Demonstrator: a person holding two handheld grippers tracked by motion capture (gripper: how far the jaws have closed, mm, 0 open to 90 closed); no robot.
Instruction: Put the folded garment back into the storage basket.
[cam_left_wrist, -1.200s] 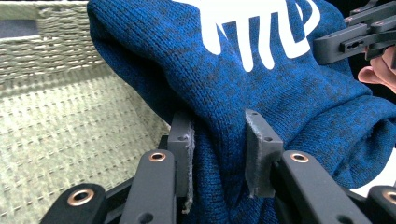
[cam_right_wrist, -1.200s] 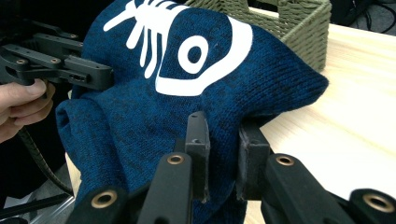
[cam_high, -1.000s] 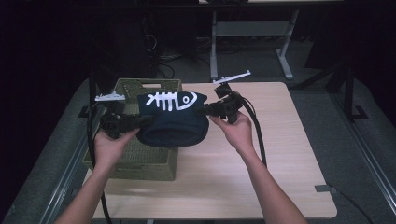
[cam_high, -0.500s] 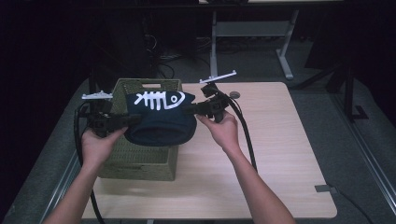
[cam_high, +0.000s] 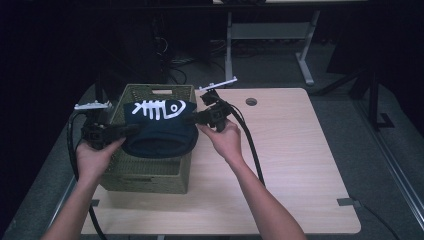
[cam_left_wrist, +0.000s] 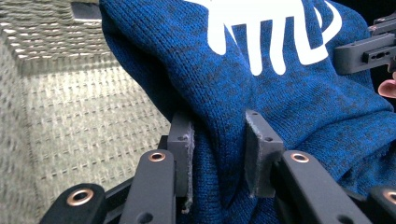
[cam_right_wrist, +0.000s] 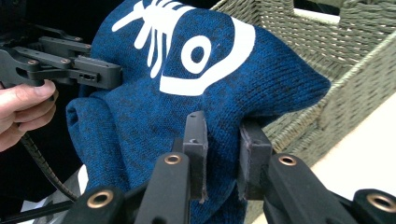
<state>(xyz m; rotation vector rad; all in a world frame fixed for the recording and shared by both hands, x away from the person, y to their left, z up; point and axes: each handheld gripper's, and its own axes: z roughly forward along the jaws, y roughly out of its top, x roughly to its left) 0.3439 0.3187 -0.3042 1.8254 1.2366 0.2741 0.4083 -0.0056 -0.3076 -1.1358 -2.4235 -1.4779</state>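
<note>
At the left of the high view, the left gripper (cam_high: 131, 129) is held in the person's left hand (cam_high: 95, 155), its jaws pointed right and clamped on the left edge of a dark blue knitted hat (cam_high: 159, 127); in the left gripper view a fold of the knit (cam_left_wrist: 280, 93) is seen pinched between the two black jaws, with the pale woven inside wall of the basket (cam_left_wrist: 70, 126) lying beyond to the left. A black cable (cam_high: 71, 145) is looped down from this gripper past the forearm. The hat, printed with a white fish skeleton (cam_high: 160, 108), is held stretched between the two grippers, above the open top of the green woven basket (cam_high: 145, 175), which stands at the left part of the light wooden table (cam_high: 300, 165); whether the hat touches the basket rim cannot be told. To the right, the right gripper (cam_high: 196, 119) is held in the right hand (cam_high: 225, 137), its jaws closed on the hat's right edge; in the right gripper view the knit (cam_right_wrist: 154, 107) is gripped between the pads, the basket's corner (cam_right_wrist: 355, 70) is seen at the right, and the other gripper (cam_right_wrist: 114, 74) is seen at the far left side of the hat. A round hole (cam_high: 251, 101) is set in the table's far part.
</note>
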